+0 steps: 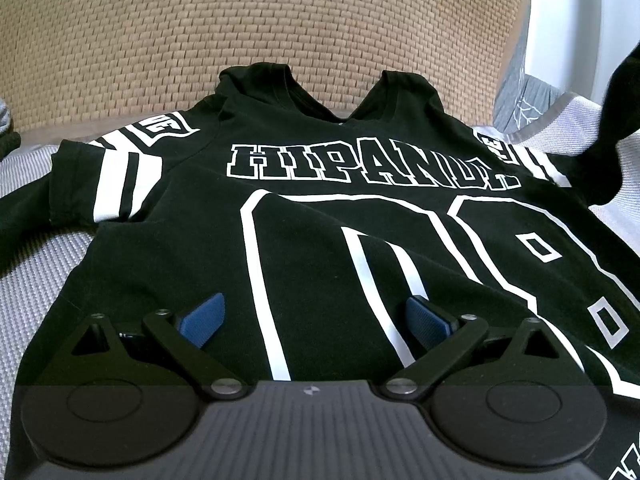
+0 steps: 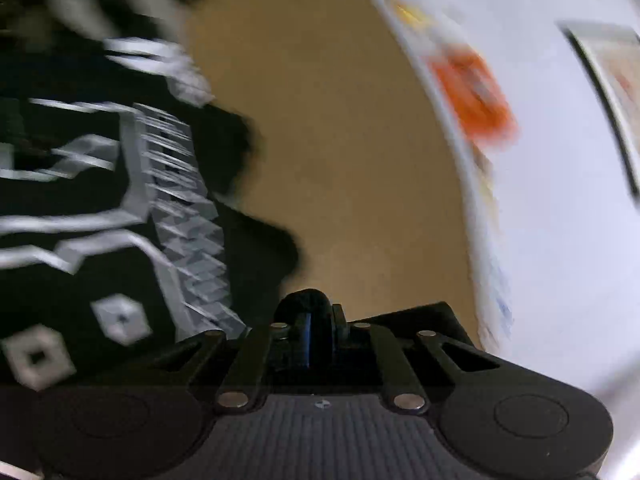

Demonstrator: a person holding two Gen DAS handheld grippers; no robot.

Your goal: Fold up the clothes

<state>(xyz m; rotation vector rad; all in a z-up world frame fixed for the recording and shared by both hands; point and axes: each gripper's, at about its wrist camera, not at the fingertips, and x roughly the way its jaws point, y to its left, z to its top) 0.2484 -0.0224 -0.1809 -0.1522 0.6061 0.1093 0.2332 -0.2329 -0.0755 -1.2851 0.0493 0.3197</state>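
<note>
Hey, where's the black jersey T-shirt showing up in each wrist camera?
Left wrist: black jersey T-shirt fills the centre, spread flat, lettering upright.
Right wrist: it covers the left side, blurred.
Shared landmark: the white square outlines printed on it.

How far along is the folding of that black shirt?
Early. Done: the black shirt lies spread flat, print up. In hand: the right tongs are shut on a bit of its black fabric; the left tongs hang open above it. Left: every fold; both sleeves are still out.
</note>
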